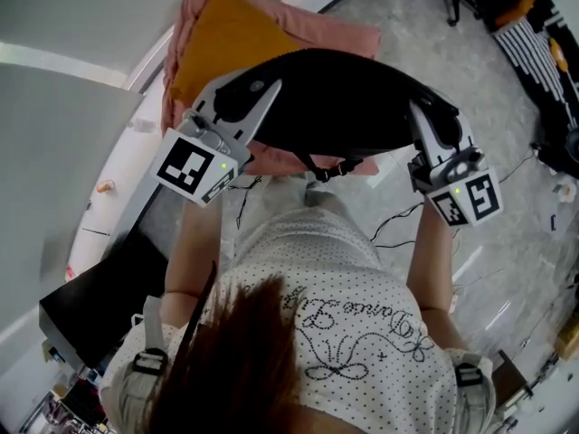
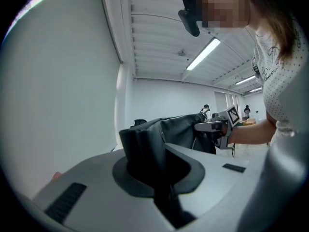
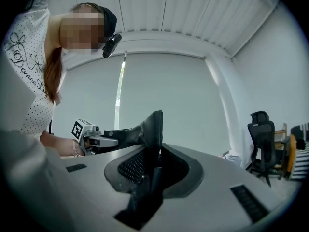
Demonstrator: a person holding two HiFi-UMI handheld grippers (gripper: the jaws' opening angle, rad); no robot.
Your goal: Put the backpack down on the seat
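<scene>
1. A person in a white dotted shirt (image 1: pixel 344 324) holds a gripper in each hand.
2. The left gripper (image 1: pixel 261 98) has its jaws clamped on one end of the black backpack (image 1: pixel 335 107), with folded dark fabric pinched between them.
3. The right gripper (image 1: pixel 427 116) has its jaws clamped on the other end, where a thin padded edge stands upright in the grip.
4. The backpack hangs stretched between both grippers, up in the air, with a strap (image 1: pixel 330 168) dangling beneath.
5. Below and beyond it lies the pink seat (image 1: pixel 355 36) with an orange cushion (image 1: pixel 226 48); the backpack covers the seat's near edge.
6. Farther off, a black office chair (image 3: pixel 263 144) stands on the grey floor (image 1: pixel 470 70).
</scene>
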